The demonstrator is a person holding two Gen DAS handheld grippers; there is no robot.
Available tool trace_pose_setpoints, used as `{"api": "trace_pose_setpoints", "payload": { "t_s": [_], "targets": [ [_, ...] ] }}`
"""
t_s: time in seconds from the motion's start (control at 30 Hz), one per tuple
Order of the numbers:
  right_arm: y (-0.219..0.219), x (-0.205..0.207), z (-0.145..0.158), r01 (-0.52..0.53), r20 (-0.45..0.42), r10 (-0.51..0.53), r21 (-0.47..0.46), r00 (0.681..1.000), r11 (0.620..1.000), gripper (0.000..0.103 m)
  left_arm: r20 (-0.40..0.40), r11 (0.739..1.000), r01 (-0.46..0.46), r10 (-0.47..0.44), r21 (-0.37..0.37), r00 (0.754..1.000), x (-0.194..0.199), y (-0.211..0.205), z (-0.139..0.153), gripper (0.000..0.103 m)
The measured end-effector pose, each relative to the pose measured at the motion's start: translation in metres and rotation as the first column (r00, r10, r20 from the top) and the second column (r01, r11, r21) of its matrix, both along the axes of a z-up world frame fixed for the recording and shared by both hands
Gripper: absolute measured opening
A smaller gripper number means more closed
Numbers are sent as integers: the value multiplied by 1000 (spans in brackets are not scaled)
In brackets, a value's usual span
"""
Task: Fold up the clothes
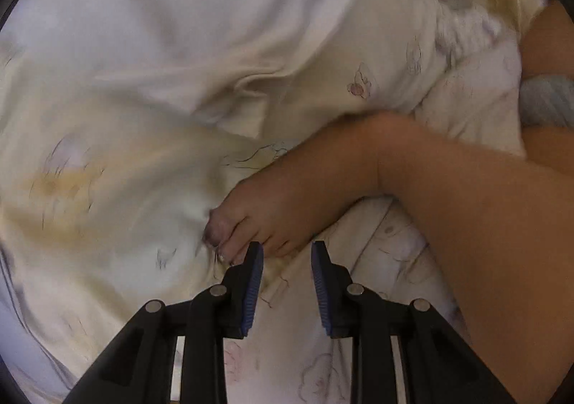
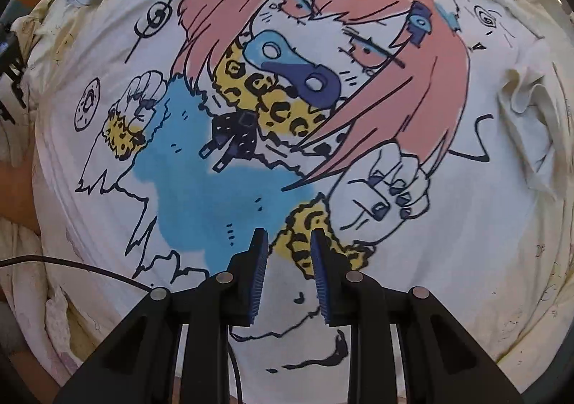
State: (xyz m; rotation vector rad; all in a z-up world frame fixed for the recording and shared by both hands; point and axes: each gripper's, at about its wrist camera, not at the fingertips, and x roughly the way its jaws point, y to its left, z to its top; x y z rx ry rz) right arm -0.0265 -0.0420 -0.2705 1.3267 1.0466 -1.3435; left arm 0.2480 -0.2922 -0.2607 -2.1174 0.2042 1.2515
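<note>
Plainly, the labelled facts:

Left gripper [image 1: 287, 253]: released, its blue-padded jaws parted with nothing between them; it hangs just above pale printed cloth.

Right gripper [image 2: 287, 242]: released as well, jaws apart and holding nothing, poised over the lower part of the shirt's print.

T-shirt [image 2: 466, 206]: a white shirt spread out nearly flat, filling most of the right wrist view; its front faces up and shows a large cartoon print of a pink-haired figure with blue patches and yellow leopard-spot trim.

Shirt wrinkles: a bunched fold sits at the right side of the shirt, and the far edge is rumpled; the middle lies smooth.

Cream fabric [image 1: 161, 99]: soft, creased cloth with faint outline drawings, covering most of the left wrist view; motion blur softens it, and I cannot tell whether it is a garment or bedding.

Bare hand [image 1: 265, 214]: a person's hand, arm entering from the right, presses its fingers into the cream fabric just ahead of the left gripper's left jaw; whose hand it is cannot be told.

Cable [image 2: 71, 262]: a thin dark cord runs from the left edge across the shirt's lower left toward the right gripper's body.

Bundle [image 1: 466, 31]: more crumpled pale cloth lies at the upper right of the left wrist view.
</note>
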Motion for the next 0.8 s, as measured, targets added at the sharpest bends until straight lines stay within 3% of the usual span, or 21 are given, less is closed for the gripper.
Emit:
{"api": "trace_pose_setpoints", "payload": {
  "t_s": [0.07, 0.13, 0.23, 0.3, 0.37, 0.43, 0.5, 0.53, 0.57, 0.6, 0.63, 0.67, 0.77, 0.8],
  "targets": [
    [-2, 3, 0, -1, -3, 1, -7, 1000, 1000, 28, -88, 983, -165, 171, 77, 981, -25, -14, 19, 27],
    [-3, 3, 6, 8, 0, -8, -34, 1000, 999, 28, -221, 948, -276, 306, 157, 926, -56, -19, 39, 30],
    [-1, 2, 17, 23, 31, -21, -80, 999, 996, 28, -412, 884, -390, 465, 257, 784, -105, -16, 59, 42],
    [2, 1, 26, 25, 66, -18, -107, 998, 994, 28, -529, 850, -436, 525, 295, 667, -140, -5, 63, 42],
    [4, -8, 33, 40, 32, -37, -97, 999, 995, 28, -598, 844, -456, 527, 283, 604, -168, 12, 52, 42],
    [7, -17, 39, 54, -3, -55, -87, 998, 995, 28, -601, 853, -460, 507, 247, 618, -183, 25, 33, 42],
    [9, -25, 46, 70, -37, -73, -79, 997, 994, 28, -660, 903, -409, 388, 132, 643, -186, 46, 21, 42],
    [10, -30, 49, 77, -55, -82, -74, 995, 994, 28, -702, 921, -379, 329, 89, 632, -186, 53, 22, 42],
    [11, -34, 52, 85, -72, -90, -70, 993, 994, 28, -739, 929, -368, 278, 43, 614, -190, 53, 24, 42],
    [13, -39, 56, 93, -89, -99, -66, 991, 993, 28, -770, 920, -391, 256, 10, 584, -196, 45, 27, 47],
    [14, -43, 59, 101, -107, -107, -62, 988, 993, 28, -799, 909, -415, 233, -22, 554, -201, 37, 30, 60],
    [15, -48, 62, 109, -124, -115, -59, 986, 992, 28, -817, 894, -448, 240, -24, 523, -206, 21, 36, 66],
    [12, -94, 71, 175, -193, -190, -91, 963, 980, 28, -876, 856, -515, 216, -42, 430, -218, -6, 44, 71],
    [11, -110, 75, 197, -215, -215, -103, 953, 975, 28, -884, 858, -508, 173, -82, 435, -222, -11, 43, 71]
  ]
}}
